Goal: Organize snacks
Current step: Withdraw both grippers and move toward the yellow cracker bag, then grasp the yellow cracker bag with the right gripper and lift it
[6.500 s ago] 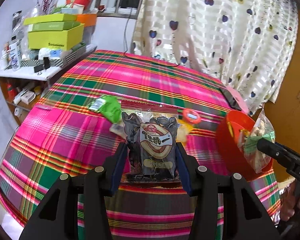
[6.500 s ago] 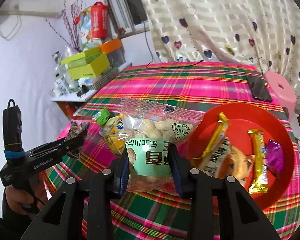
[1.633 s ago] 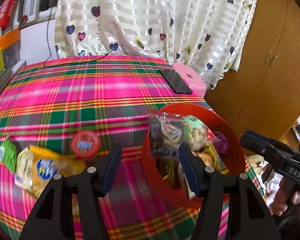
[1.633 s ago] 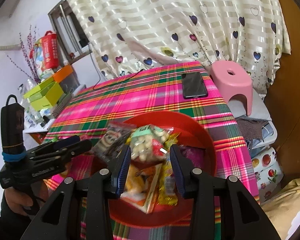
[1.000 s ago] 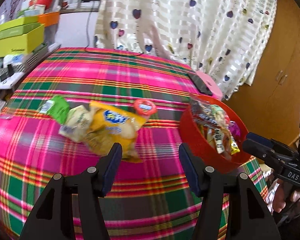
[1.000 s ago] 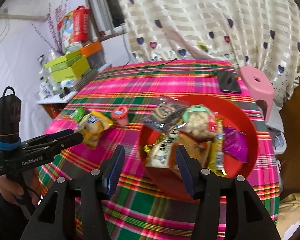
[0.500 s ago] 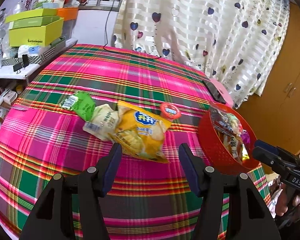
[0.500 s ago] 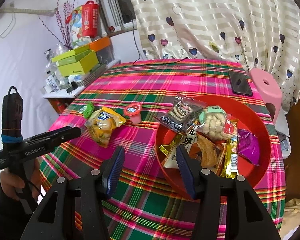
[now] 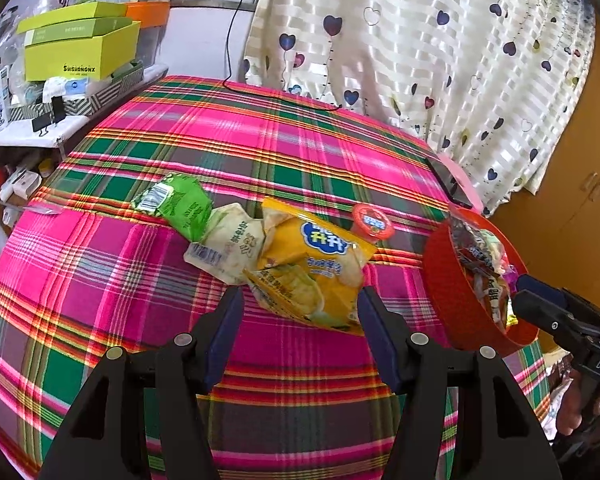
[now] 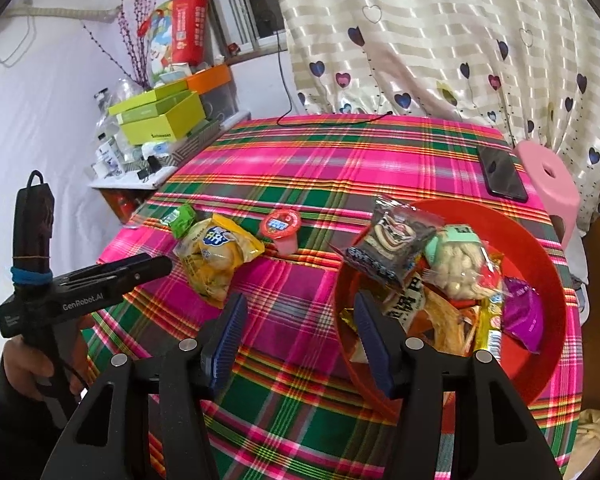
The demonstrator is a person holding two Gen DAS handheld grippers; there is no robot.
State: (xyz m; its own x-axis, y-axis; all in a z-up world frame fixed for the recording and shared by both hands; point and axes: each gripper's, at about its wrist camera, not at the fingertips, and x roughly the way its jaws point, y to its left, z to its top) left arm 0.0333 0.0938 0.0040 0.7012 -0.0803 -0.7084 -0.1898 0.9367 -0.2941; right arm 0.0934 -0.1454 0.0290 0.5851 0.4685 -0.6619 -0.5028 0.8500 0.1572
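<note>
Snacks: yellow chip bag (image 9: 316, 268) on the bench (image 9: 260, 140), just ahead of your left gripper (image 9: 300, 312), jaws spread and empty.
The bag's near edge lies between the left fingertips but neither pad presses it. It overlaps a pale packet (image 9: 228, 246), with a green packet (image 9: 180, 204) beyond and a red-lidded cup (image 9: 372, 220) just behind. Your right gripper (image 10: 298, 316) has its jaws opening, nothing between them; its right finger sits over the rim of the red bowl (image 10: 540, 264), which holds several packets.
</note>
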